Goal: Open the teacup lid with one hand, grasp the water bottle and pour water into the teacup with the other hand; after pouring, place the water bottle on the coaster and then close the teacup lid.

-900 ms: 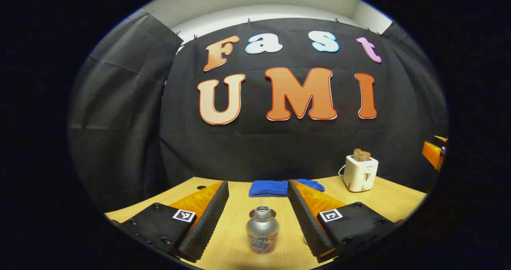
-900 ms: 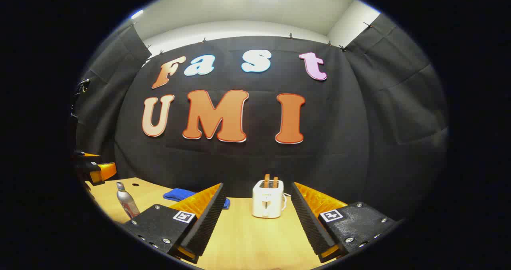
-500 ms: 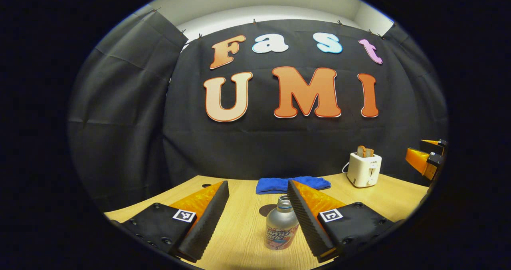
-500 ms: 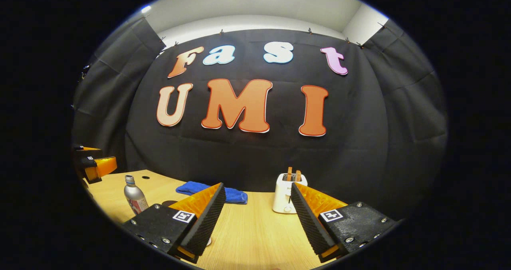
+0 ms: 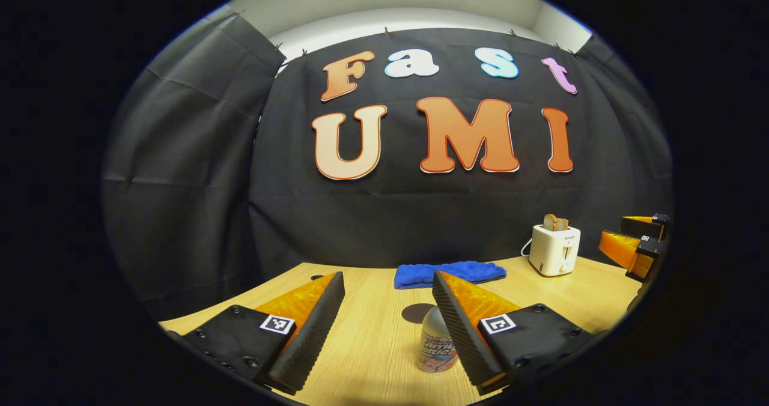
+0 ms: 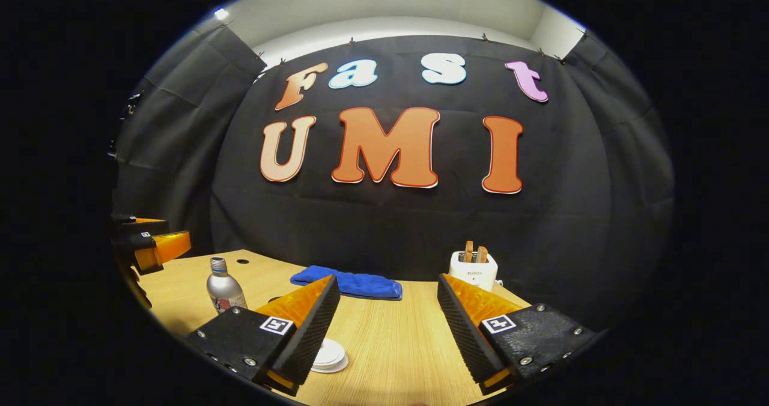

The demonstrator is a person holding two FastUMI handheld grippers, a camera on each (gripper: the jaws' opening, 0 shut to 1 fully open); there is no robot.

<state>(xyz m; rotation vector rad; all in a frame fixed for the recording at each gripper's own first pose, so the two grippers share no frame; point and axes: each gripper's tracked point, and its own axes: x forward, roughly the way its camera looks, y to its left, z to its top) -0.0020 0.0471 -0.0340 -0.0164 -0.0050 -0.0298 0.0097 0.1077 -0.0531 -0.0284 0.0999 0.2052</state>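
A silver water bottle with an open neck stands upright on the wooden table, just inside the right finger of my open left gripper, which partly hides it. Behind it lies a dark round coaster. In the right gripper view the bottle stands at the left, below the other gripper. My right gripper is open with nothing between its fingers. A white round teacup lid peeks out beside its left finger, with the cup beneath hidden.
A folded blue cloth lies at the back of the table. A white toaster holding toast stands at the back right. The right gripper shows at the far right edge of the left gripper view.
The bottle has slid from midway between the left gripper's fingers to its right finger. The right gripper view has swung left, so the toaster moved right and the white lid came into sight.
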